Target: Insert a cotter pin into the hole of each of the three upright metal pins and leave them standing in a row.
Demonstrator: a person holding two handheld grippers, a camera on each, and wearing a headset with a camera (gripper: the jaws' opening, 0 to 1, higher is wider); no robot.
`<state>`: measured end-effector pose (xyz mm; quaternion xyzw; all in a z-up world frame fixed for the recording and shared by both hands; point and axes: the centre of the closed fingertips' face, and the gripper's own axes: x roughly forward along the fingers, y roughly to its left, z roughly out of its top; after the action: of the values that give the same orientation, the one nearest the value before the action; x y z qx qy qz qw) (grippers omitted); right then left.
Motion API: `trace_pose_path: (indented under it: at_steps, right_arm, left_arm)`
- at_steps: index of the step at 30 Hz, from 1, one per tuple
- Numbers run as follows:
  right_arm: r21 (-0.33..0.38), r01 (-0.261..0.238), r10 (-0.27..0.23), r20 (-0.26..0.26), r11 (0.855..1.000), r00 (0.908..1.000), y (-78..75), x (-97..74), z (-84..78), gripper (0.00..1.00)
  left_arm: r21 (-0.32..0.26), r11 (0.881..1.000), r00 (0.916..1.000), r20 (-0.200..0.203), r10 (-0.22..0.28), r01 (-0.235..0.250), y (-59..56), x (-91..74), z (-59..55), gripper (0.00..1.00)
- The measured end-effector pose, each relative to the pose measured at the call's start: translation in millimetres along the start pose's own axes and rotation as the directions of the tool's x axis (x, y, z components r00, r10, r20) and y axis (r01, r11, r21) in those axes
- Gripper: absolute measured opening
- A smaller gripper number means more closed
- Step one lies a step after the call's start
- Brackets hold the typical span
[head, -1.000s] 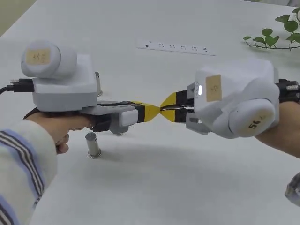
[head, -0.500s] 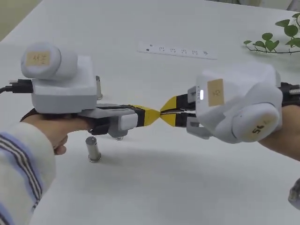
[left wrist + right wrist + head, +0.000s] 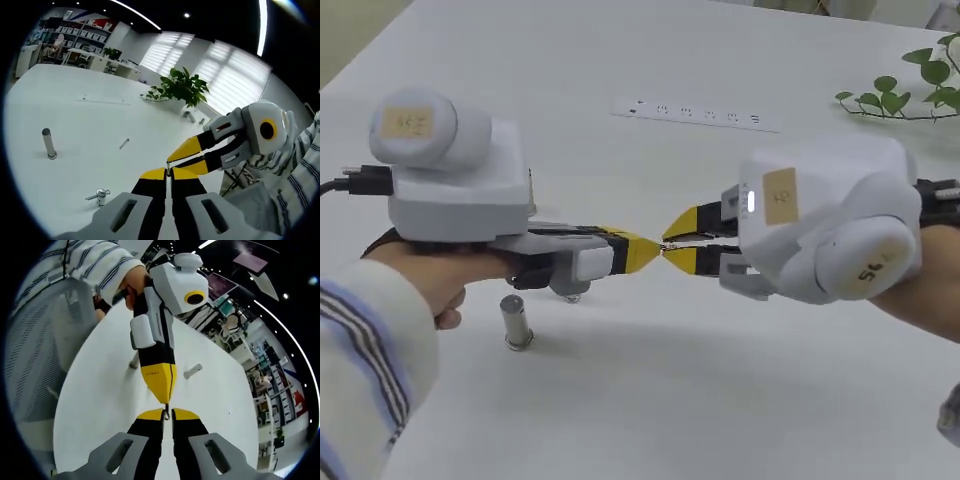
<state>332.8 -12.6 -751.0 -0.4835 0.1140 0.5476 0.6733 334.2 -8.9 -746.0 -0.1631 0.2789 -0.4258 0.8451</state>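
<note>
My left gripper (image 3: 652, 253) and right gripper (image 3: 669, 247) meet tip to tip above the white table (image 3: 650, 400). Both look shut on a thin cotter pin (image 3: 169, 171) pinched where the tips touch; it is tiny and mostly hidden. From the left gripper view, the left gripper (image 3: 169, 173) points at the right gripper (image 3: 171, 163). One bare metal pin (image 3: 516, 320) stands upright in front of the left hand. Another pin (image 3: 101, 195) with a cotter pin through it stands under the left gripper. A third pin (image 3: 530, 183) peeks out behind the left gripper's body.
A loose cotter pin (image 3: 124, 144) lies on the table beyond the pins. A white power strip (image 3: 698, 113) lies at the back, and a leafy plant (image 3: 910, 85) reaches in at the back right.
Both grippers stay tip to tip. The right gripper's yellow fingers now show as two separate wedges, and the left gripper has shifted slightly to the right.
</note>
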Motion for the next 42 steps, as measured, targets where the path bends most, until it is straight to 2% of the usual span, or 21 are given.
trace_pose_path:
  at_steps: [6, 8, 11, 13, 15, 17, 18, 20, 21, 23, 24, 26, 27, 29, 31, 32, 34, 36, 37, 40, 42]
  right_arm:
    - [0.042, -0.026, 0.026, 0.006, 0.999, 0.9996, 3.5, -1.6, -1.1, 0.10]
    - [0.057, -0.033, 0.033, 0.007, 0.998, 0.9994, 3.8, -2.8, -2.3, 0.11]
    - [0.083, -0.035, 0.035, 0.009, 0.996, 0.9994, 2.7, -4.2, -5.1, 0.18]
    - [0.118, -0.044, 0.042, 0.015, 0.992, 0.9990, 2.9, -5.1, -7.1, 0.18]
    - [0.150, -0.062, 0.059, 0.024, 0.987, 0.9980, 5.3, -5.2, -8.4, 0.20]
    - [0.191, -0.092, 0.085, 0.041, 0.977, 0.9955, 9.8, -5.2, -9.1, 0.22]
    - [0.225, -0.128, 0.118, 0.059, 0.966, 0.9913, 15.5, -5.6, -8.5, 0.22]
    - [0.248, -0.136, 0.123, 0.069, 0.959, 0.9900, 16.2, -6.0, -9.5, 0.23]
    - [0.252, -0.156, 0.146, 0.059, 0.955, 0.9875, 20.2, -6.3, -12.6, 0.23]
    - [0.255, -0.163, 0.154, 0.056, 0.953, 0.9865, 22.8, -6.2, -15.1, 0.23]
    - [0.275, -0.186, 0.176, 0.064, 0.943, 0.9824, 26.8, -7.0, -15.6, 0.23]
    - [0.294, -0.205, 0.189, 0.082, 0.934, 0.9786, 29.5, -8.2, -14.7, 0.23]
    - [0.312, -0.228, 0.205, 0.104, 0.922, 0.9731, 33.0, -9.5, -12.2, 0.23]
    - [0.327, -0.248, 0.220, 0.121, 0.912, 0.9680, 35.8, -11.0, -10.7, 0.23]
    - [0.334, -0.279, 0.244, 0.142, 0.900, 0.9593, 40.9, -12.8, -7.7, 0.23]
    - [0.337, -0.280, 0.243, 0.147, 0.899, 0.9588, 41.3, -12.9, -7.1, 0.23]
    - [0.342, -0.297, 0.258, 0.154, 0.892, 0.9537, 44.6, -13.5, -6.1, 0.23]
    - [0.347, -0.306, 0.267, 0.158, 0.886, 0.9507, 45.3, -13.0, -7.0, 0.23]
    - [0.359, -0.315, 0.271, 0.168, 0.879, 0.9477, 46.2, -13.7, -5.8, 0.23]
    - [0.386, -0.334, 0.274, 0.203, 0.860, 0.9401, 45.9, -15.8, -1.2, 0.23]
    - [0.398, -0.335, 0.270, 0.212, 0.854, 0.9393, 44.3, -16.6, -0.6, 0.23]
  left_arm:
    - [0.013, 1.000, 1.0000, 0.004, 0.002, -0.002, 2.4, -2.1, 2.8, 0.00]
    - [0.037, 0.999, 0.9996, 0.001, 0.030, -0.030, 8.2, -4.1, 3.0, 0.00]
    - [0.058, 0.998, 0.9994, -0.014, 0.032, -0.031, 10.2, -6.3, 1.1, 0.00]
    - [0.095, 0.995, 0.9988, -0.029, 0.040, -0.037, 11.9, -8.2, -0.8, 0.00]
    - [0.173, 0.984, 0.9973, -0.049, 0.056, -0.046, 13.7, -10.6, -2.8, 0.00]
    - [0.224, 0.974, 0.9974, -0.060, 0.039, -0.025, 9.4, -11.5, -4.0, 0.00]
    - [0.237, 0.971, 0.9975, -0.058, 0.040, -0.025, 8.4, -12.1, -3.6, 0.00]
    - [0.275, 0.961, 0.9974, -0.063, 0.034, -0.015, 5.8, -13.0, -3.6, 0.00]
    - [0.289, 0.957, 0.9975, -0.068, 0.021, 0.000, 3.1, -13.3, -4.1, 0.00]
    - [0.326, 0.945, 0.9974, -0.071, -0.011, 0.033, -2.4, -13.9, -4.0, 0.00]
    - [0.335, 0.941, 0.9968, -0.077, -0.021, 0.045, -4.0, -14.5, -4.8, 0.00]
    - [0.358, 0.931, 0.9961, -0.076, -0.045, 0.069, -7.8, -15.2, -4.3, 0.00]
    - [0.391, 0.916, 0.9948, -0.081, -0.062, 0.088, -10.5, -15.8, -4.7, 0.00]
    - [0.424, 0.899, 0.9930, -0.087, -0.079, 0.109, -13.6, -16.7, -5.9, 0.00]
    - [0.437, 0.890, 0.9909, -0.094, -0.097, 0.129, -16.7, -17.3, -7.3, 0.00]
    - [0.447, 0.884, 0.9896, -0.099, -0.104, 0.138, -17.8, -17.7, -8.4, 0.00]
    - [0.485, 0.860, 0.9868, -0.112, -0.118, 0.158, -19.6, -18.0, -10.8, 0.00]
    - [0.473, 0.866, 0.9858, -0.116, -0.121, 0.162, -19.5, -18.0, -12.3, 0.00]
    - [0.480, 0.861, 0.9849, -0.120, -0.125, 0.168, -19.7, -18.2, -13.4, 0.00]
    - [0.514, 0.838, 0.9820, -0.126, -0.141, 0.186, -21.9, -19.2, -15.3, 0.00]
    - [0.543, 0.817, 0.9804, -0.128, -0.150, 0.196, -23.8, -20.1, -15.8, 0.00]
